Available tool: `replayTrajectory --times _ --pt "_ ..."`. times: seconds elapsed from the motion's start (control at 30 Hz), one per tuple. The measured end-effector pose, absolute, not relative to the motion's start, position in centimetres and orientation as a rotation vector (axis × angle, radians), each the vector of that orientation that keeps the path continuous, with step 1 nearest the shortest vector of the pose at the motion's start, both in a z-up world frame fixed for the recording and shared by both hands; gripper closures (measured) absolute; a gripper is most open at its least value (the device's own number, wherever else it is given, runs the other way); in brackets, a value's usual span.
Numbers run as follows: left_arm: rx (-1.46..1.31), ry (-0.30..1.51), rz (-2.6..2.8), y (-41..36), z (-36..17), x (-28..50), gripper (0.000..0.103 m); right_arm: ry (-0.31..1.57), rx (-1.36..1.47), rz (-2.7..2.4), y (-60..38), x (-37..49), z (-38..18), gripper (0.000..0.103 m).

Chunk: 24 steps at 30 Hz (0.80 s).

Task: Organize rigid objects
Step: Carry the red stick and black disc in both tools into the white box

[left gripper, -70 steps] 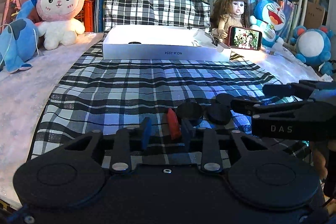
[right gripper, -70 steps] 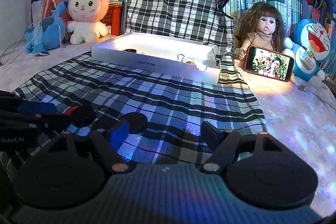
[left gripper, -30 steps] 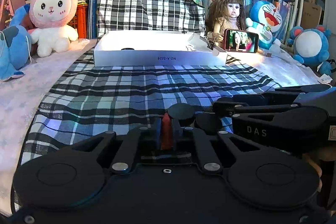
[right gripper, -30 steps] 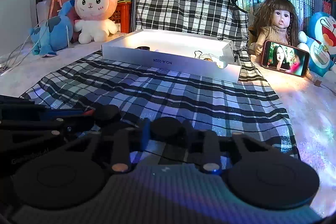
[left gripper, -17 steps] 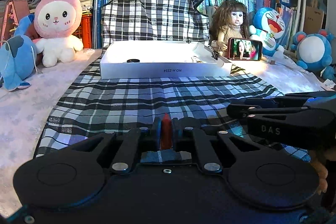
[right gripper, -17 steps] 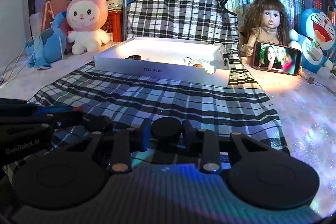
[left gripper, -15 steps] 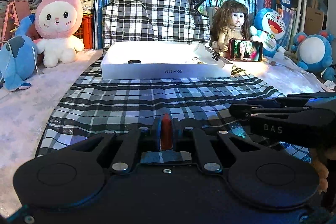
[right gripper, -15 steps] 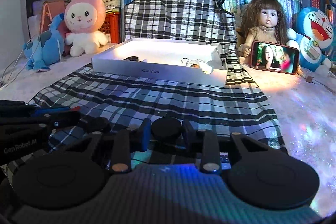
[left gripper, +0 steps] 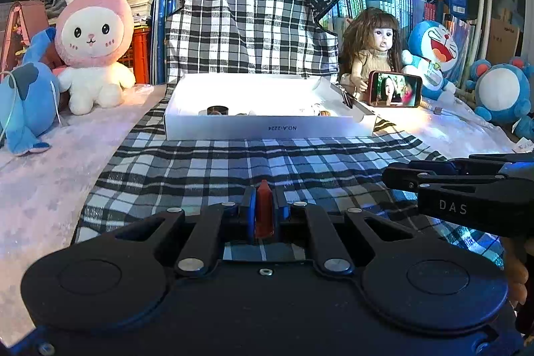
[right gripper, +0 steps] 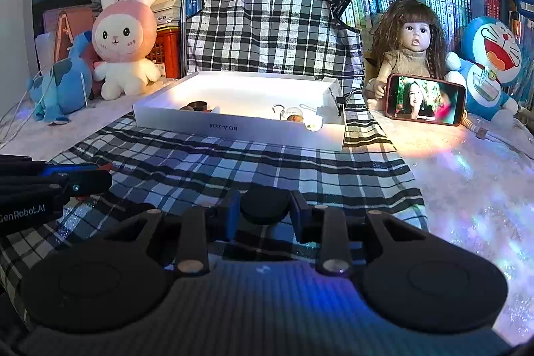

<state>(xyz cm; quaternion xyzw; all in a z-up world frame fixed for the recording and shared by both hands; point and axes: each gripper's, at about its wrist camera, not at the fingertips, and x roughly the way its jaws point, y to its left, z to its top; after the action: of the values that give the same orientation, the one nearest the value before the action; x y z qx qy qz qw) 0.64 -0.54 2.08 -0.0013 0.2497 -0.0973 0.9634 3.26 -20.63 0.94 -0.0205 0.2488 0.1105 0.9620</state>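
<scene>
Pinching thin red piece (left gripper: 264, 213), gripping round black disc (right gripper: 265, 207)

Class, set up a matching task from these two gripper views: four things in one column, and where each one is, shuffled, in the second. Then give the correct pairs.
Things
1. red piece
2. black round disc
3. phone
4. pink bunny plush

Places
A. propped up in front of the doll
B. clamped between the left gripper's fingers
C. sitting left of the white box, by the blue plush
D. clamped between the right gripper's fingers

Pairs: 1-B, 2-D, 3-A, 4-C
</scene>
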Motion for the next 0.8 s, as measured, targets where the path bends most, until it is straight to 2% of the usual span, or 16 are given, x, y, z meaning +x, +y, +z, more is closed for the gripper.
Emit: replayTrajectory --times 0.8 --pt "0.018 0.481 -0.212 -1.0 4.2 4.2 0.093 0.509 0.023 0.196 -22.0 6.1 2.1 0.066"
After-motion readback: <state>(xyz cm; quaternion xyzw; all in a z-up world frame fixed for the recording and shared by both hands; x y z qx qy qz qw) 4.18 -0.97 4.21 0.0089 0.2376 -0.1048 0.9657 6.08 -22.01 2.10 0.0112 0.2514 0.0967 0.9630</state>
